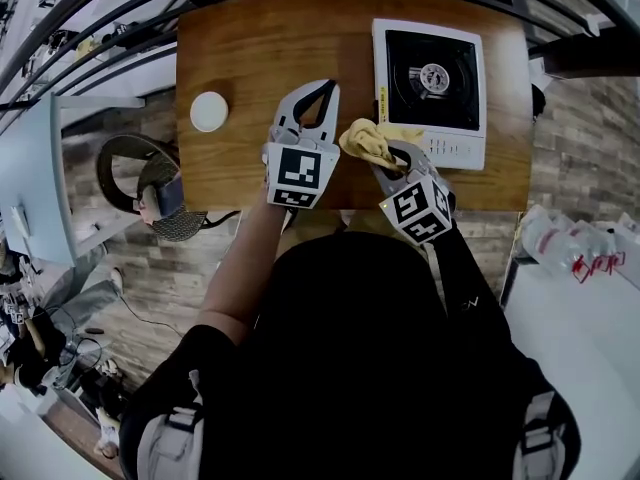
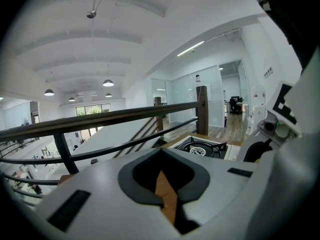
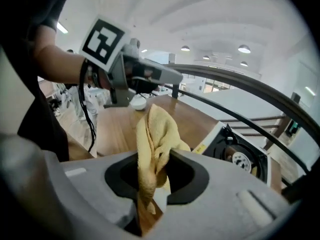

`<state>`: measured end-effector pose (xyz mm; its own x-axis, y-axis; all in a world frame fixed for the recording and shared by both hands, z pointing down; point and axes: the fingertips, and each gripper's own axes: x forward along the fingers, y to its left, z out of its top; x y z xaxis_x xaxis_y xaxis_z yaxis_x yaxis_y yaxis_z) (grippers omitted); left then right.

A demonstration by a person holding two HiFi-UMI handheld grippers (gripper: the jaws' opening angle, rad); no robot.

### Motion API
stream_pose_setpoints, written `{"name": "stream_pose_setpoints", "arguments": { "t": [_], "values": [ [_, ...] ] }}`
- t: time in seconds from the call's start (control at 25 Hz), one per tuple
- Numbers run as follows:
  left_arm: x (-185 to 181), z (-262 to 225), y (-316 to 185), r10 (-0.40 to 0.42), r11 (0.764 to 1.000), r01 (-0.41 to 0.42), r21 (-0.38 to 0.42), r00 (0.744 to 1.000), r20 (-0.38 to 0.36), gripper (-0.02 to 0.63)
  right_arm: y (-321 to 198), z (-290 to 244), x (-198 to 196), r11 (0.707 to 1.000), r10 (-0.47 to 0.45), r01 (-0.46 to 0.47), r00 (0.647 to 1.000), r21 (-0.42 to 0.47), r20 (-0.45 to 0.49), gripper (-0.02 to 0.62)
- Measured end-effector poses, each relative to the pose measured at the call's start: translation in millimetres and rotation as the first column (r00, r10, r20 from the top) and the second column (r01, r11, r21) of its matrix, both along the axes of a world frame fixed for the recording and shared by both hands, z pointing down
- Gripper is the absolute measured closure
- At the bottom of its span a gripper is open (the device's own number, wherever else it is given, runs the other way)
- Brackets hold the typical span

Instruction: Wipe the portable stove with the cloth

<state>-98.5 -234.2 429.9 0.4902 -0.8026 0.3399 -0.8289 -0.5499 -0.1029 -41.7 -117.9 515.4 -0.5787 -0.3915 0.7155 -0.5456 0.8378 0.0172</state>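
The white portable stove point(image 1: 432, 78) with a black burner top sits on the far right of the wooden table point(image 1: 250, 58). It also shows in the left gripper view point(image 2: 202, 148) and in the right gripper view point(image 3: 240, 156). A crumpled yellow cloth point(image 1: 365, 140) hangs just left of the stove's near corner, and my right gripper point(image 1: 387, 150) is shut on it. In the right gripper view the cloth point(image 3: 155, 134) stands up out of the pinched jaws. My left gripper point(image 1: 328, 89) hovers beside it over the table's middle, jaws shut on nothing.
A small white bowl point(image 1: 209, 111) rests on the table's left side, also seen in the right gripper view point(image 3: 137, 103). A dark railing point(image 2: 115, 116) runs past the table's far edge, with a drop beyond. A white counter point(image 1: 590, 308) stands at the right.
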Motion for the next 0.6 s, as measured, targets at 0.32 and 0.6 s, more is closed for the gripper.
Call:
{"name": "stream_pose_setpoints", "arguments": {
  "t": [0.32,0.6],
  "values": [
    [-10,7,-9,-0.012,1.0,0.011,-0.01,1.0,-0.004,0.6,-20,0,-21,0.999,-0.023,0.026,0.996,-0.037,0.081,0.515],
    [-13,10,-26,-0.028,0.999,0.028,-0.016,1.0,-0.006,0.6,-88,13,-1,0.993,0.114,-0.114,0.993,-0.004,0.03,0.515]
  ]
}}
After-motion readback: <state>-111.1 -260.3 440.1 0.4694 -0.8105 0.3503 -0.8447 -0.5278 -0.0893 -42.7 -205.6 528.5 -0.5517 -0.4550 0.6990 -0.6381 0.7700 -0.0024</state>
